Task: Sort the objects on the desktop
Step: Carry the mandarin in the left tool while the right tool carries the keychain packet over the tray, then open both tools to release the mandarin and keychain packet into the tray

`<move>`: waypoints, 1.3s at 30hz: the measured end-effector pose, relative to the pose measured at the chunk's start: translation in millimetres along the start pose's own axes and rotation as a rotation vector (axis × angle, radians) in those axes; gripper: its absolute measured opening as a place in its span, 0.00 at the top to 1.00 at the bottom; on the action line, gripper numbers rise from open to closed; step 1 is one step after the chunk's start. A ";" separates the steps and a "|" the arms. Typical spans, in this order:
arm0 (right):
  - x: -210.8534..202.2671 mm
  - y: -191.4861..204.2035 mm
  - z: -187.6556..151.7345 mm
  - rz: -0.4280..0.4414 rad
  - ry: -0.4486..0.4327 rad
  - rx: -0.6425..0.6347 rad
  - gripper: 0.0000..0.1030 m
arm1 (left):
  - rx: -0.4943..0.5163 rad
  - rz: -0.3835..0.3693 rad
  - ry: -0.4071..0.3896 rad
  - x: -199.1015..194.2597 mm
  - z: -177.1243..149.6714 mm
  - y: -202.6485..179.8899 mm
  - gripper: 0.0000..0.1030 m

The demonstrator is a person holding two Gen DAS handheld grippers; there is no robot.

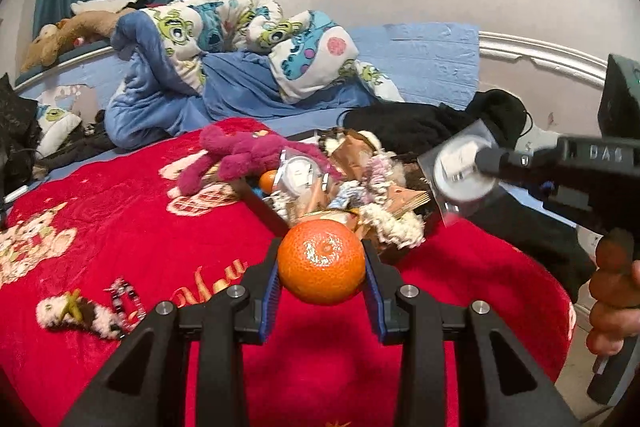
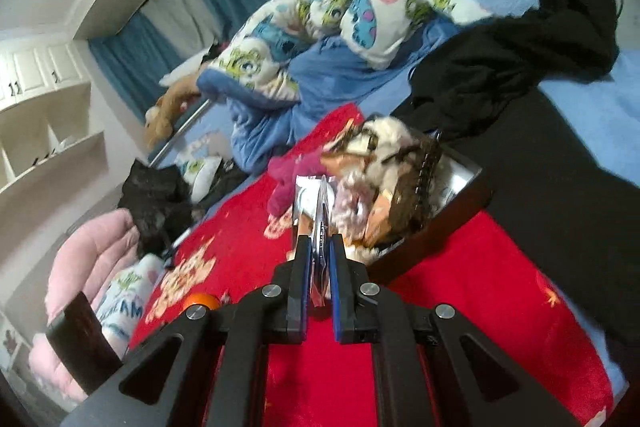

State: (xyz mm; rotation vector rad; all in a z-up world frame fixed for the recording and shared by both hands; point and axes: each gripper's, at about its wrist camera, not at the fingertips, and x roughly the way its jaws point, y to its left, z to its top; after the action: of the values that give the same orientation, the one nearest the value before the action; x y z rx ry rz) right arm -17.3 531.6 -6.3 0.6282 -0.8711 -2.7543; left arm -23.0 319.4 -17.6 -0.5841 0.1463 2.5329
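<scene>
Mandarin (image 1: 321,261) clamped in left gripper (image 1: 320,279), above the red blanket (image 1: 140,227), near the full box (image 1: 264,213)
Right gripper (image 2: 320,267) pinches a clear packet (image 2: 320,227); risk: either item could slide off the overfilled heap

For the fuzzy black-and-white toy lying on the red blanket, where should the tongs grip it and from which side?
Probably across the narrow middle of the fuzzy toy, coming from above. It lies flat and elongated on the red blanket, with a beaded bracelet against its right end, so avoid that end.
</scene>
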 end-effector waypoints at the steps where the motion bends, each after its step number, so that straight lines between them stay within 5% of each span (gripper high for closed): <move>1: -2.6 1.8 2.0 -0.003 -0.027 0.007 0.91 | -0.004 -0.009 -0.001 2.3 2.2 -0.7 0.64; 9: -6.9 4.4 24.9 0.001 -0.170 0.055 0.91 | -0.078 -0.079 -0.023 38.7 32.7 6.6 0.64; 19: 37.0 -3.4 34.6 -0.041 -0.237 -0.155 0.91 | -0.052 -0.089 -0.046 118.0 69.8 9.9 0.64; 27: 85.7 -42.3 22.7 -0.067 -0.151 -0.148 0.91 | -0.060 -0.063 -0.022 161.7 57.8 24.8 0.64; 39: 91.1 -24.6 8.4 -0.103 -0.149 -0.259 0.91 | -0.083 -0.108 0.001 172.1 47.7 29.1 0.64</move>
State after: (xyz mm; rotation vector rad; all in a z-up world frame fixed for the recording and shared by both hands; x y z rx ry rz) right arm -103.6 528.8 -45.3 0.4356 -0.5063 -2.9686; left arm -187.8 386.7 -49.8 -0.6084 0.0095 2.4433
